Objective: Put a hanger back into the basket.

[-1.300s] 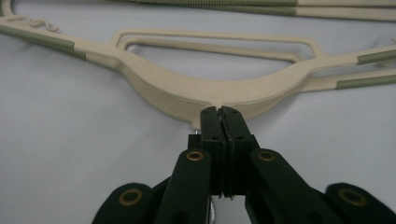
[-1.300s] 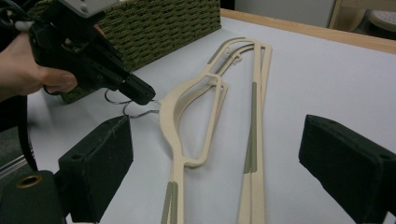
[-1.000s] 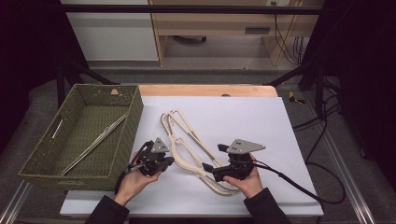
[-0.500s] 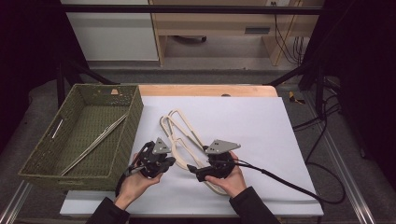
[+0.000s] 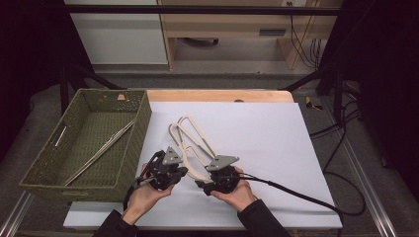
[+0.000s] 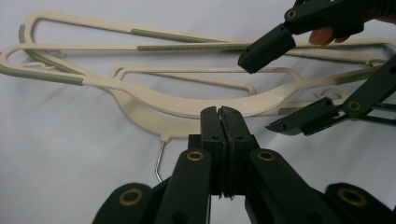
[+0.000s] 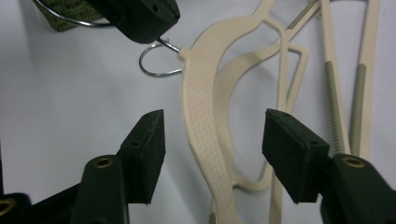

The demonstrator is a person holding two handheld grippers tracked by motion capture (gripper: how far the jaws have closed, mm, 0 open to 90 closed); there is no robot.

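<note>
Several cream plastic hangers [image 5: 190, 136] lie overlapped on the white table top. The nearest one has a wide textured shoulder [image 7: 201, 116] and a thin wire hook [image 7: 156, 63]. My right gripper [image 7: 212, 135] is open, its jaws standing on either side of that shoulder without touching it. My left gripper [image 6: 218, 114] is shut with no gap, its tip against the hanger's thick middle just beside the hook. In the high view the left gripper [image 5: 180, 170] and the right gripper [image 5: 200, 183] sit close together at the hangers' near end. The right gripper [image 6: 285, 84] also appears open in the left gripper view.
A green woven basket [image 5: 133, 143] stands at the table's left, with long metal tongs [image 5: 101, 150] lying inside. A black cable [image 5: 296, 195] trails right from the right gripper. A wooden edge [image 5: 222, 95] borders the far side of the table.
My right hand has carried its gripper leftwards, up to the near end of the hangers and close to the left gripper. The left gripper has barely moved.
</note>
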